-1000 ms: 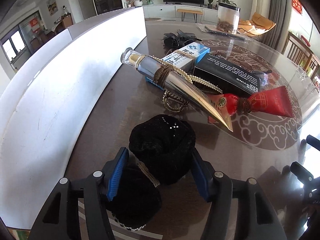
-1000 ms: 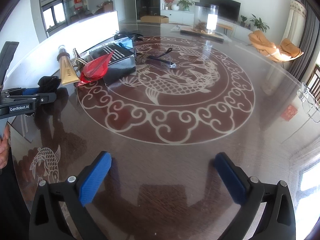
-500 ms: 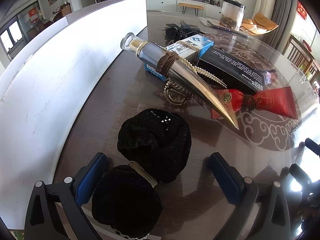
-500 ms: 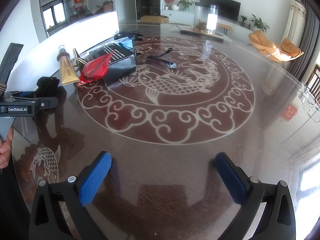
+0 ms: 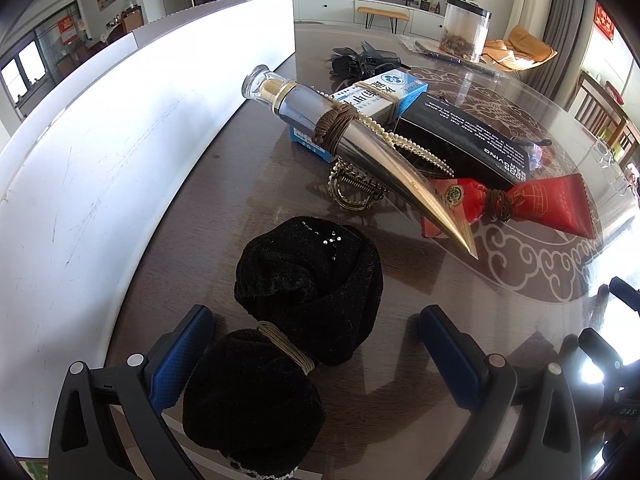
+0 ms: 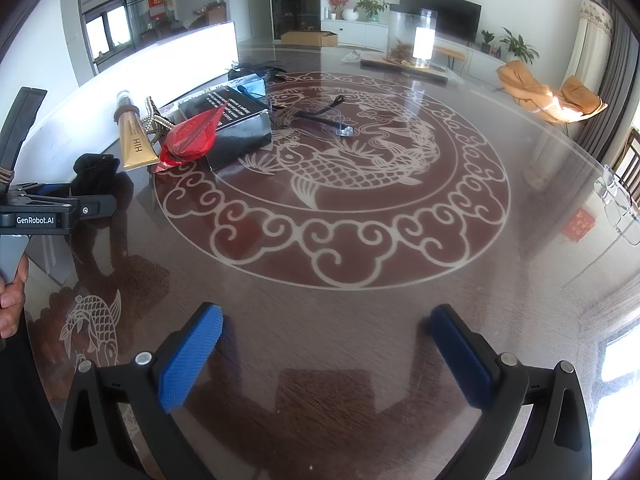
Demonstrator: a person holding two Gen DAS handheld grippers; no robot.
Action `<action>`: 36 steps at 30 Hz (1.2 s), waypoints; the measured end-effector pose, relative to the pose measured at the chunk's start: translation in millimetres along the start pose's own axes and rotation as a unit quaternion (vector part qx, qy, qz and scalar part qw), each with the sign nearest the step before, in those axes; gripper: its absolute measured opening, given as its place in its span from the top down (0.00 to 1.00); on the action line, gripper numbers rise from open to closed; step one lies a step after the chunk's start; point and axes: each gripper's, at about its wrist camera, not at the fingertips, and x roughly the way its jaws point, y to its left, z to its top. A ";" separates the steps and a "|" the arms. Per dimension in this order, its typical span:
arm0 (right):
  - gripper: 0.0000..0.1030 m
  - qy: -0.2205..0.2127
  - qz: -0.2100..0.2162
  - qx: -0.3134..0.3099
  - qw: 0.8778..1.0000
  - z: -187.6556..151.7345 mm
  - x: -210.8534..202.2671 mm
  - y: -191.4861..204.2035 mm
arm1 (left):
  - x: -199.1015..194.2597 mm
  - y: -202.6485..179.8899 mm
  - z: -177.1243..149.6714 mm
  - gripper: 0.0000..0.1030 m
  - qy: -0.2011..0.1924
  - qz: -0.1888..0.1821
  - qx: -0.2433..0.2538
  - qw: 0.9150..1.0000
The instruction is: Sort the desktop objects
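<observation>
A black velvet hair bow (image 5: 296, 320) lies on the dark table between the blue pads of my left gripper (image 5: 316, 344), which is open and not touching it. Beyond it lie a gold cosmetic tube (image 5: 376, 160), a red packet (image 5: 532, 204), a black box (image 5: 464, 144), a blue-white box (image 5: 376, 96) and a metal hair claw (image 5: 352, 188). In the right wrist view my right gripper (image 6: 324, 344) is open and empty over bare table; the bow (image 6: 96, 172) and the left gripper (image 6: 60, 210) show at the left.
A white board (image 5: 120, 152) stands along the table's left side. Glasses (image 6: 320, 120) lie near the black box (image 6: 236, 128). A clear jar (image 6: 412, 40) stands at the far side. The round table (image 6: 360, 240) carries a fish pattern.
My left gripper opened and let go of the black bow, which now lies on the table. The gripper drew back slightly. The right gripper has not moved.
</observation>
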 end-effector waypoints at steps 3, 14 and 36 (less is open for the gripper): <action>0.00 0.000 0.000 0.000 1.000 0.0 0.0 0.0 | 0.0 0.1 -0.1 0.00 0.000 0.000 0.000 1.000; 0.00 0.000 0.000 0.000 1.000 0.1 -0.2 0.2 | -0.2 0.7 -0.5 0.00 0.000 0.000 0.000 1.000; 0.71 0.074 0.026 -0.378 0.923 116.0 39.9 142.6 | -0.5 0.9 0.6 0.00 0.000 0.000 0.000 1.000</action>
